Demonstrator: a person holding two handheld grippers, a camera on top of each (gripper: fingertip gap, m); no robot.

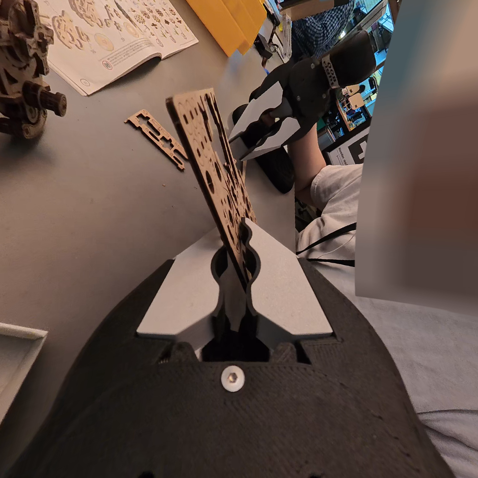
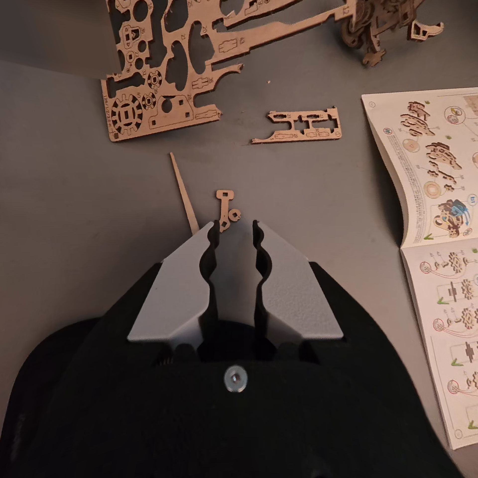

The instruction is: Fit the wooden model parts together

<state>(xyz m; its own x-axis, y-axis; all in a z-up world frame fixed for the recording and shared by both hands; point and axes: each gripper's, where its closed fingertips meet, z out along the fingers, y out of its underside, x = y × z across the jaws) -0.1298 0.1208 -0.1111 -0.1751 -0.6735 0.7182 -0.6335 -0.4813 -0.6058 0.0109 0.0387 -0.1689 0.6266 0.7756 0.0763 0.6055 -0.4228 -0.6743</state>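
Observation:
My left gripper (image 1: pixel 232 240) is shut on the lower edge of a laser-cut wooden parts sheet (image 1: pixel 207 160) and holds it tilted on edge over the grey table (image 1: pixel 90 219). The sheet also shows in the right wrist view (image 2: pixel 160 85), with several cut-out holes. My right gripper (image 2: pixel 234 225) is open and empty, low over the table; it also shows in the left wrist view (image 1: pixel 238 147), just behind the sheet. A small key-shaped wooden part (image 2: pixel 226 209) lies flat just ahead of its left fingertip. A thin wooden sliver (image 2: pixel 183 191) lies beside it.
A broken-off sheet fragment (image 2: pixel 302 126) lies mid-table. A partly built wooden model (image 1: pixel 23 72) stands at the far left. An open instruction booklet (image 2: pixel 439 232) lies to the right. A yellow bin (image 1: pixel 227 23), a white tray corner (image 1: pixel 15 362) and a person's sleeve (image 1: pixel 333 207) border the table. The left gripper's tips are roughly 20 cm from the right gripper's. From the right gripper's tips to the thin wooden sliver (image 2: pixel 183 191) is close to 4 cm.

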